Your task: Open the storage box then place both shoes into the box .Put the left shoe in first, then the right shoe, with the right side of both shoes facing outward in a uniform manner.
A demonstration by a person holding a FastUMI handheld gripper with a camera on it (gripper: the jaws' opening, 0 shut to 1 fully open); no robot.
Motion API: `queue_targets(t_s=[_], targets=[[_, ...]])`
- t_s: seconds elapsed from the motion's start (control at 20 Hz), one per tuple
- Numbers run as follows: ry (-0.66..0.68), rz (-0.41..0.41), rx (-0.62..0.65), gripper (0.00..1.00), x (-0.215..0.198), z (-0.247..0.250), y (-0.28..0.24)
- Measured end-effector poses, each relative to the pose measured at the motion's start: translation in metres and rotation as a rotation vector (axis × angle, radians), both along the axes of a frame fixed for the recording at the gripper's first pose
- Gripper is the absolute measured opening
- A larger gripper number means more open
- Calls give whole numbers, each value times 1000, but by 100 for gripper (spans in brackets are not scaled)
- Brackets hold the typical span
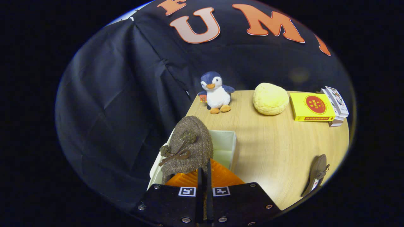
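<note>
Gripper [204,171] fingers are seen pressed nearly together, clamped on the edge of a brown fuzzy shoe [189,145] with a bow, which is held upright over the open white storage box [225,146]. Beyond the box, a plush penguin [216,93] is stood on the wooden table [277,151]; a yellow bun-shaped cushion [270,98] and a yellow packet [311,107] are placed farther off. The second shoe [317,175] is left lying well apart from the box.
</note>
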State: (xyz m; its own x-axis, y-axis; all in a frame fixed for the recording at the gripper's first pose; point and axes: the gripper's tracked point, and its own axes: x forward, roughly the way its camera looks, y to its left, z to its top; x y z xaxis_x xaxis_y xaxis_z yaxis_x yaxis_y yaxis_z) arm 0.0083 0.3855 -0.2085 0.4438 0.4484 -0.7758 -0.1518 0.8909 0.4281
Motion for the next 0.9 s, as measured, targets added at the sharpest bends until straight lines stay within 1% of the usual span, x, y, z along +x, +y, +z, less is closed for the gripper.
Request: queue_targets(t_s=[0.35, 0.55, 0.7, 0.85, 0.9], targets=[[110, 14, -80, 5, -13, -47, 35], [192, 15, -121, 5, -24, -70, 44], [240, 30, -143, 8, -32, -85, 53], [299, 38, -153, 8, -43, -98, 61], [308, 41, -154, 10, -45, -101, 62]])
